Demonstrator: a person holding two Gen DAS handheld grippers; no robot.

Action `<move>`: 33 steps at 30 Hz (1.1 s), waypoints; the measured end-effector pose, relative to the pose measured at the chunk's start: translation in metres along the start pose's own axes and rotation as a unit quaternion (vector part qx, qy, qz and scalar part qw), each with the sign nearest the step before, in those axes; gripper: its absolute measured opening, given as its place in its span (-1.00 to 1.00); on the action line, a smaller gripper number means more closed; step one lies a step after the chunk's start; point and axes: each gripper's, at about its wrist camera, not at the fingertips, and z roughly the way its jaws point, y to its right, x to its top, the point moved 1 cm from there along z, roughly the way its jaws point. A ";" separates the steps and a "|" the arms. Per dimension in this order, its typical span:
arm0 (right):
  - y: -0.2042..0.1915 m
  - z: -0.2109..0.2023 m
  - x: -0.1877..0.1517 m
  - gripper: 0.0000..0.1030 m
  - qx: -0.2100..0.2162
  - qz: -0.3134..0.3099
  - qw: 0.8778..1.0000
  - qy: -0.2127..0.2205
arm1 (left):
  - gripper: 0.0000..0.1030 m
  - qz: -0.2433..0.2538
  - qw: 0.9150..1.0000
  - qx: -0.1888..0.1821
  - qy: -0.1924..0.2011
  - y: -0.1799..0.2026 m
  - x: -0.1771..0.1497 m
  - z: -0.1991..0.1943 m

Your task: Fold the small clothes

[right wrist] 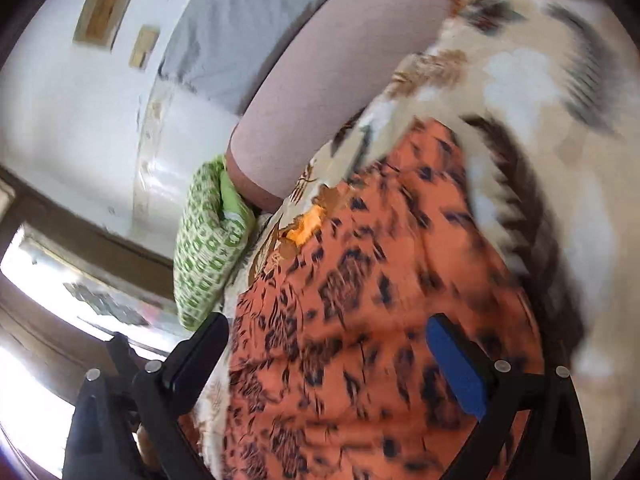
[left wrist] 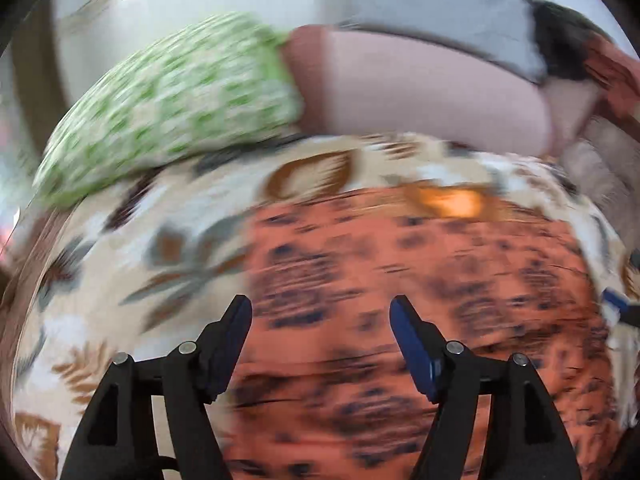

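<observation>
One orange garment [left wrist: 400, 280] with a dark blotchy print lies spread on a cream bedcover [left wrist: 120, 248] patterned with brown and grey leaves; a bright orange patch [right wrist: 306, 226] shows at its far edge. Both views are smeared by motion blur. The left gripper [left wrist: 320, 320] hangs over the garment with its jaws standing wide apart and nothing between them. The right gripper [right wrist: 324, 340] is also over the garment, jaws spread wide, the cloth lying below rather than pinched. Beyond the garment sit a green-and-white patterned pillow [left wrist: 168, 108], a pale pink bolster [left wrist: 420, 96] beside it, and grey cloth [left wrist: 432, 8] behind. A white wall [right wrist: 72, 128] rises behind.
</observation>
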 end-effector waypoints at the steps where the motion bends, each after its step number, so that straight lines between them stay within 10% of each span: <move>1: 0.001 0.015 0.014 0.95 -0.029 -0.002 1.000 -0.009 | 0.40 -0.015 1.000 0.005 -0.010 -0.012 -0.005 0.009; 6: 0.012 0.086 0.037 0.55 -0.184 -0.051 0.977 -0.093 | 0.38 -0.043 0.994 0.045 -0.086 -0.046 -0.032 0.063; 9: -0.018 0.086 0.034 -0.86 -0.236 -0.130 0.958 -0.096 | 0.11 -0.027 0.996 0.047 -0.064 -0.044 -0.030 0.059; 14: -0.022 0.078 0.044 -0.67 -0.305 -0.154 0.938 -0.053 | -0.02 -0.040 0.994 0.098 -0.037 -0.051 -0.023 0.046; 18: -0.010 0.066 0.043 0.53 -0.314 -0.134 0.939 -0.049 | -0.02 -0.070 0.994 0.077 -0.011 -0.065 -0.012 0.020; 22: -0.038 0.037 0.050 0.53 -0.236 -0.121 0.964 0.023 | 0.11 -0.045 0.998 -0.002 0.037 -0.040 0.017 0.006; 26: -0.049 0.074 0.047 0.53 -0.089 -0.101 0.989 -0.058 | 0.14 -0.059 0.994 -0.090 0.007 -0.015 0.031 0.037; 29: -0.004 0.113 0.047 0.54 -0.117 -0.052 0.987 -0.101 | 0.34 -0.055 0.995 0.028 -0.074 -0.017 0.017 0.096; 33: -0.003 0.094 0.048 0.57 -0.120 -0.035 0.989 -0.076 | 0.39 -0.055 0.996 0.064 -0.036 -0.025 0.018 0.082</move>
